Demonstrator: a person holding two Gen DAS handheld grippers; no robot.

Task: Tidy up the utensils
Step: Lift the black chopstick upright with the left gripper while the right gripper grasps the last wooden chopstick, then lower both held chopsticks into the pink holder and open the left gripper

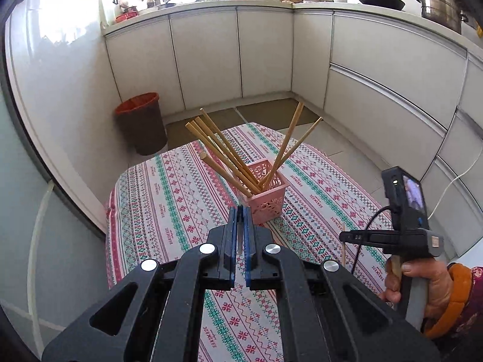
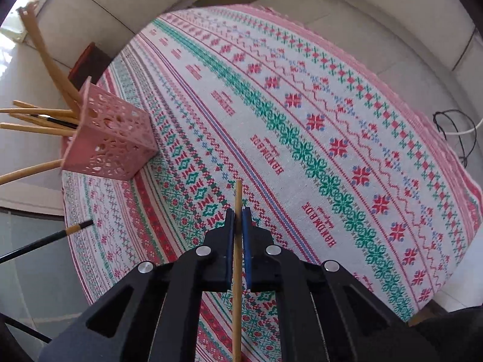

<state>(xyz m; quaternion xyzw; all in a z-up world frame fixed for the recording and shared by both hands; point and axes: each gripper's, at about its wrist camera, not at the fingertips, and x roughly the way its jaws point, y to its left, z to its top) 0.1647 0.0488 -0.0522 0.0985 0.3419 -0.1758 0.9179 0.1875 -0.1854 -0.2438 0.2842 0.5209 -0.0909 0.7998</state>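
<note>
The right hand-held gripper [image 2: 238,220] is clamping a wooden chopstick [image 2: 238,241] above the counter [image 2: 332,105], near the pink basket [image 2: 111,138] holding other chopsticks [image 1: 223,150], while the left hand-held gripper [image 1: 240,220] is sitting closed and empty.

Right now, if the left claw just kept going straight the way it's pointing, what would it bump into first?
Most likely the pink basket holding the chopsticks. The left claw, shut and empty, points right at the basket's near bottom corner, with only patterned tablecloth between them. Depth is hard to judge, so it might graze the cloth first.
</note>
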